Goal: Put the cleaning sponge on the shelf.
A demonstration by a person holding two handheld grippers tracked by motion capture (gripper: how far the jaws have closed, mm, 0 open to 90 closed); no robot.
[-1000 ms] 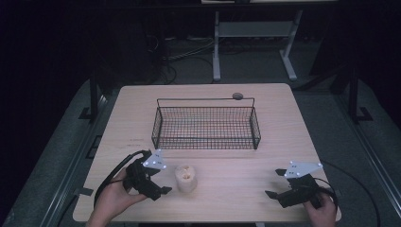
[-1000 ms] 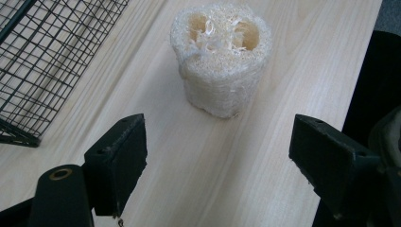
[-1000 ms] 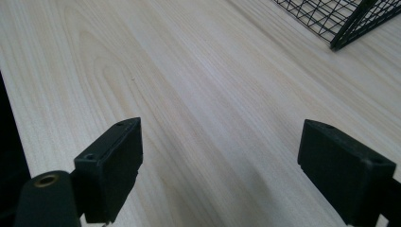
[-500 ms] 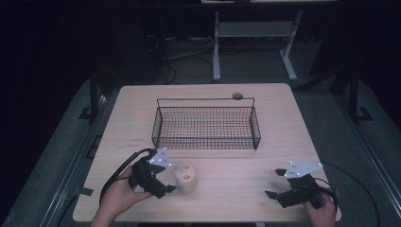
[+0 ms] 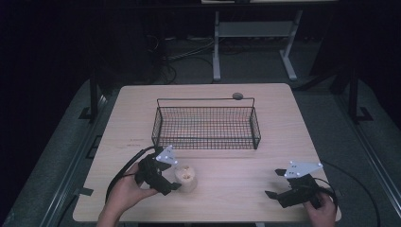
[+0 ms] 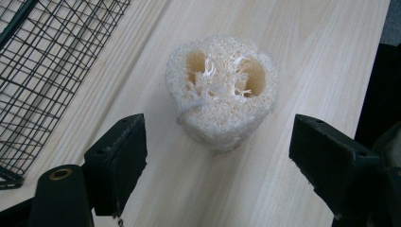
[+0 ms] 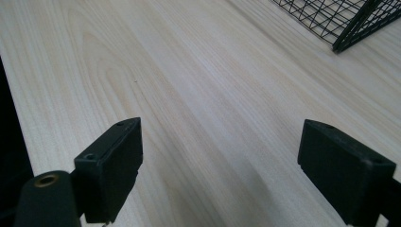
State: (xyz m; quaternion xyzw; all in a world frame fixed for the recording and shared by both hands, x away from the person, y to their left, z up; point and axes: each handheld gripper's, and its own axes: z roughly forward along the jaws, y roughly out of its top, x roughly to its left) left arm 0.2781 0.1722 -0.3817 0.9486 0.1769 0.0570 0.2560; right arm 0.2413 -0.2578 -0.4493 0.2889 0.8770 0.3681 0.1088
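Observation:
A pale loofah sponge stands upright on the wooden table, in front of the black wire basket. My left gripper is open just left of the loofah, its jaws spread wide on either side of it without touching it. At the front right of the table my right gripper rests open over bare wood, with nothing between its jaws.
The basket's mesh wall lies close on the left in the left gripper view, and its corner shows at the top right in the right gripper view. A small round grey object sits behind the basket. Dark floor and cables surround the table.
My left gripper has moved right, closer to the loofah, so its jaws now flank it. The right gripper has stayed put.

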